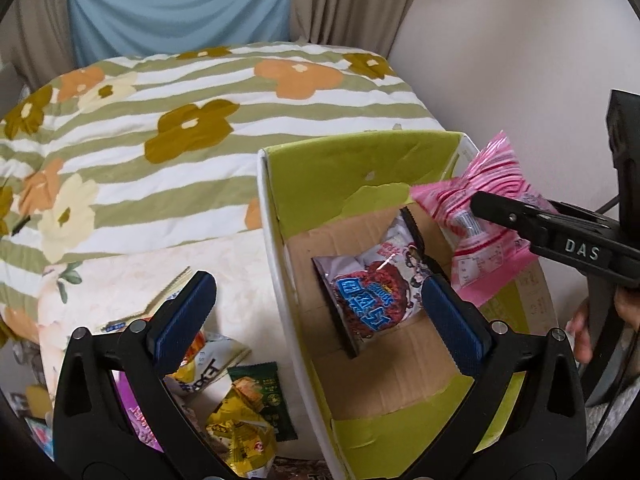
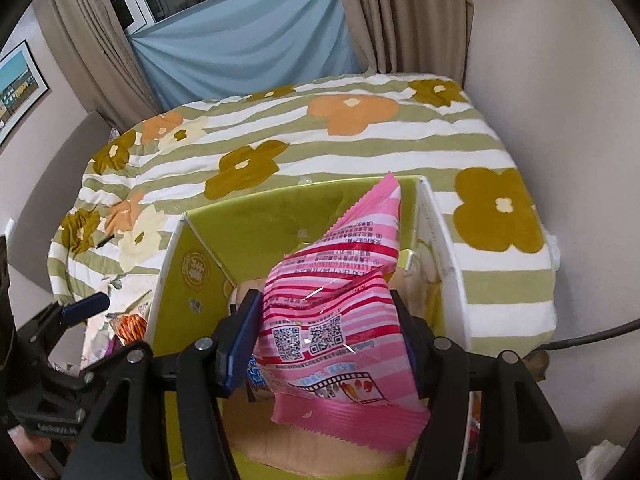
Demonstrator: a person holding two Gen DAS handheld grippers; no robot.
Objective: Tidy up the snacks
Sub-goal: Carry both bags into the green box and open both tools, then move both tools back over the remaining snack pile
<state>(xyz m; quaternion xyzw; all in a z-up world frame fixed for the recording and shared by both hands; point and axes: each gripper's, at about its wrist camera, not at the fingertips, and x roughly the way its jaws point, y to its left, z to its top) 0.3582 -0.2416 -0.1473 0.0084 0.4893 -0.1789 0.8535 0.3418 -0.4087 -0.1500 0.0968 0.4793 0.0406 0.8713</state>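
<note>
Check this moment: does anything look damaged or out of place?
Yes. The box has its green lining torn away along the floor edges, baring brown cardboard. A silver packet lies inside it. Other packets lie loose in a heap on the bed beside the box.

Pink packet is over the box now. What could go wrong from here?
1. The pink packet hangs near the box's right wall; released here, it may catch on that wall or slide outside.
2. The left gripper, jaws open, straddles the box's left wall and could nudge it when withdrawing.
</note>
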